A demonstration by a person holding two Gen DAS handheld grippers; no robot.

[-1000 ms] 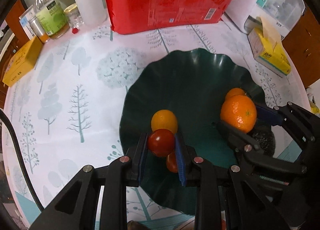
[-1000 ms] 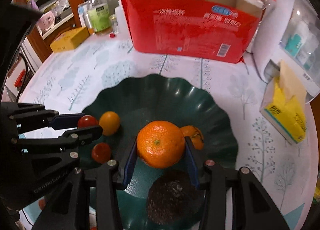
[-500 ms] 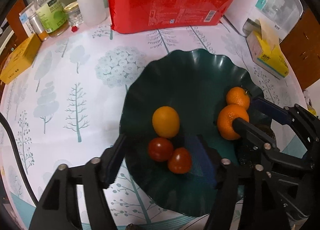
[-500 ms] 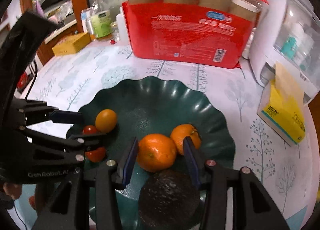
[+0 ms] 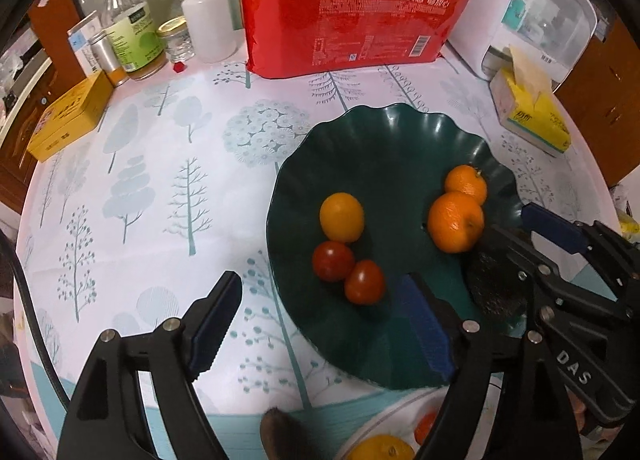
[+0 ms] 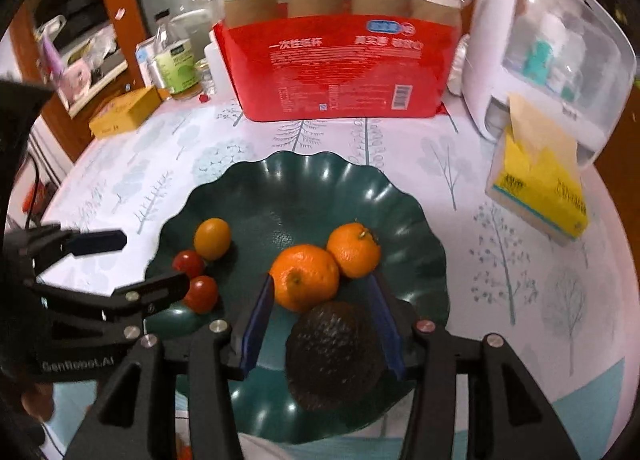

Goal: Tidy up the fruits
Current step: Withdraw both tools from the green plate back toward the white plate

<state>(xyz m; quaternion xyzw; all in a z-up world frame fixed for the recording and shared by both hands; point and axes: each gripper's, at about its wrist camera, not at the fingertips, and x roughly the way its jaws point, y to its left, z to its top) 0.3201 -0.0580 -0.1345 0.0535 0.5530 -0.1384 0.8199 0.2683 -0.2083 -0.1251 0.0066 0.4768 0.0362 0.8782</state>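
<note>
Tree-printed tablecloth (image 5: 168, 163) is spreading under a dark green scalloped bowl (image 5: 384, 131) at centre right. Inside it are lying two red tomatoes (image 5: 333, 260), a yellow-orange fruit (image 5: 341, 216), two oranges (image 5: 455, 220) and an avocado (image 6: 332, 356). The left gripper (image 5: 320, 320), its jaws having just been opening, is hanging wide and gripping nothing. The right gripper (image 6: 324, 324) is standing parted around the avocado, its pads not pressing.

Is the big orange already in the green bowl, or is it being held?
In the bowl. The big orange rests on the green bowl, touching the smaller orange; nothing grips it.
</note>
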